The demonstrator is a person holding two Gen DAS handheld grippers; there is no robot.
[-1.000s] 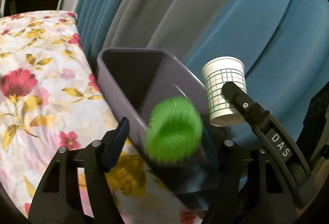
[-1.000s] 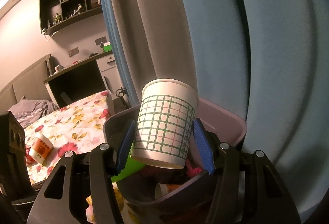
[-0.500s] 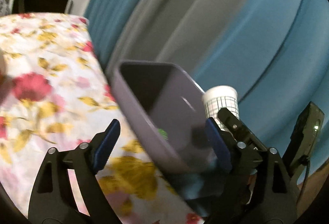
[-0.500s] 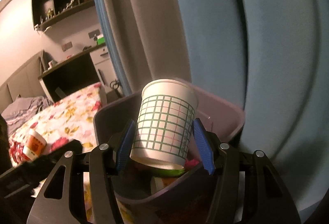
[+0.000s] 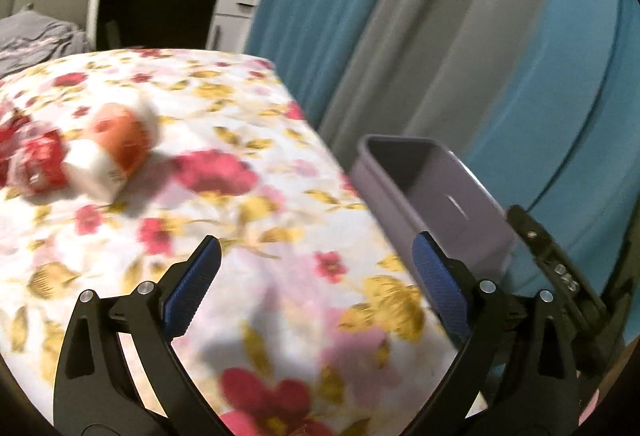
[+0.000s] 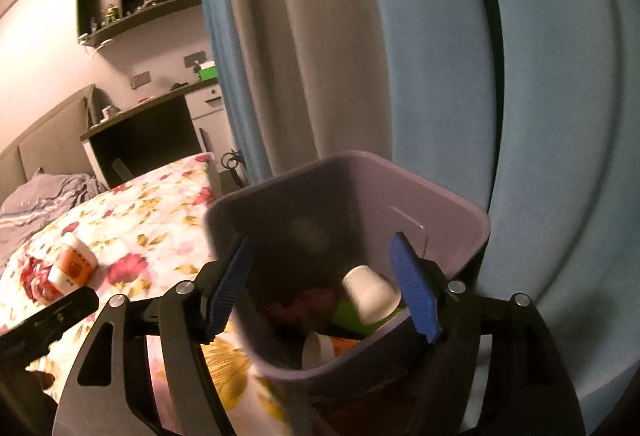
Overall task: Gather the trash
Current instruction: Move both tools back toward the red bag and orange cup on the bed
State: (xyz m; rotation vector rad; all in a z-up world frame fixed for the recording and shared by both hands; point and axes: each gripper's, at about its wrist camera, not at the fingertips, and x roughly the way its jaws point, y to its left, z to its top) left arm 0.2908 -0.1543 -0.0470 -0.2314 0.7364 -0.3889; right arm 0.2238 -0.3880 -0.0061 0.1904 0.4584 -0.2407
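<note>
In the right wrist view my right gripper point(image 6: 320, 240) hangs over the purple bin point(image 6: 440, 195), its jaws opening with nothing between them. A white paper cup point(image 6: 370, 294) lies tipped inside the bin on a green cup point(image 6: 348, 316), beside another cup point(image 6: 318, 350) and pink scraps point(image 6: 304, 306). My left gripper point(image 5: 316, 240) is over the floral bedspread point(image 5: 248, 220), its jaws opening wide and empty. Further up the bed lie an orange and white cup point(image 5: 120, 143) and a red wrapper point(image 5: 36, 159). The bin point(image 5: 472, 211) stands off the bed's right edge.
Blue and grey curtains point(image 5: 400, 35) hang close behind the bin. A dark desk point(image 5: 152, 11) and a grey blanket point(image 5: 36, 43) lie beyond the bed. The orange cup point(image 6: 74, 264) also shows on the bed in the right wrist view.
The left gripper let the green cup fall into the bin, then swung left over the bed and opened wider. The right gripper opened and the checked paper cup fell into the bin.
</note>
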